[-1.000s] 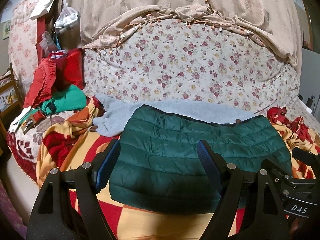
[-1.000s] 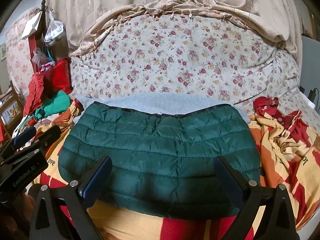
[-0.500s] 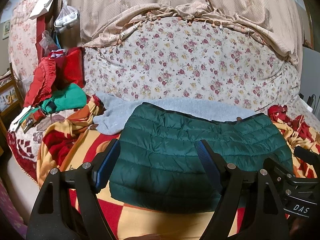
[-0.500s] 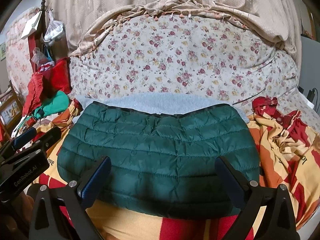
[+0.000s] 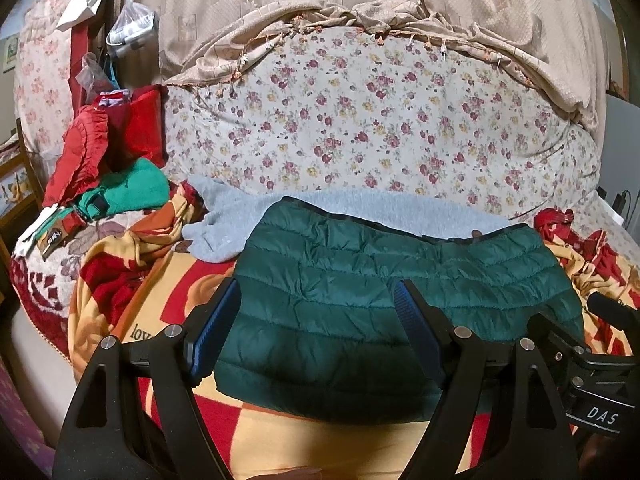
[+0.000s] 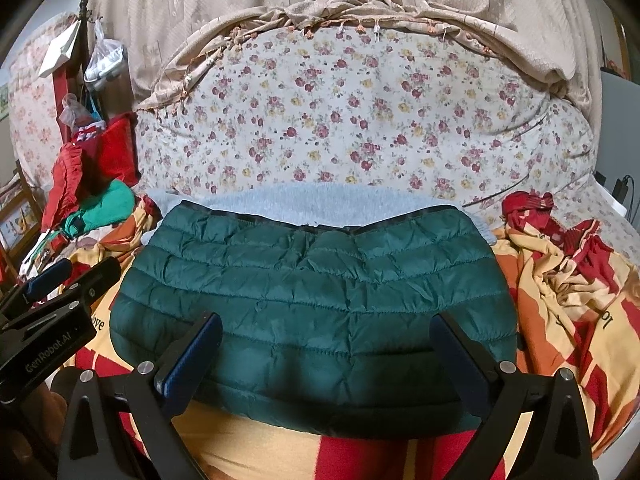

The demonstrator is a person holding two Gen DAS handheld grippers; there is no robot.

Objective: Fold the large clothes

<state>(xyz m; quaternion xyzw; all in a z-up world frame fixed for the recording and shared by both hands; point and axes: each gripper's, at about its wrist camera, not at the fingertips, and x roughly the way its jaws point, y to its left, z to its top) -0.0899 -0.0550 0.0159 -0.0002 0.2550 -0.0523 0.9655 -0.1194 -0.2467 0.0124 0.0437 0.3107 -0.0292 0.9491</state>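
A dark green quilted jacket [image 5: 360, 300] [image 6: 316, 300] lies folded into a wide flat bundle on the red and yellow blanket [image 5: 280, 440]. A light grey fleece garment [image 5: 224, 220] [image 6: 320, 204] lies flat behind it, partly under it. My left gripper [image 5: 316, 320] hovers open over the jacket's near left part with nothing between its blue pads. My right gripper [image 6: 326, 348] hovers open above the jacket's near edge, also holding nothing. The left gripper's body [image 6: 44, 320] shows at the left of the right wrist view.
A floral sofa back [image 5: 380, 120] rises behind the clothes, with a beige fringed throw [image 5: 360, 8] draped over it. Red and green clothes [image 5: 108, 168] are piled at the left. The blanket bunches up [image 6: 560, 272] at the right.
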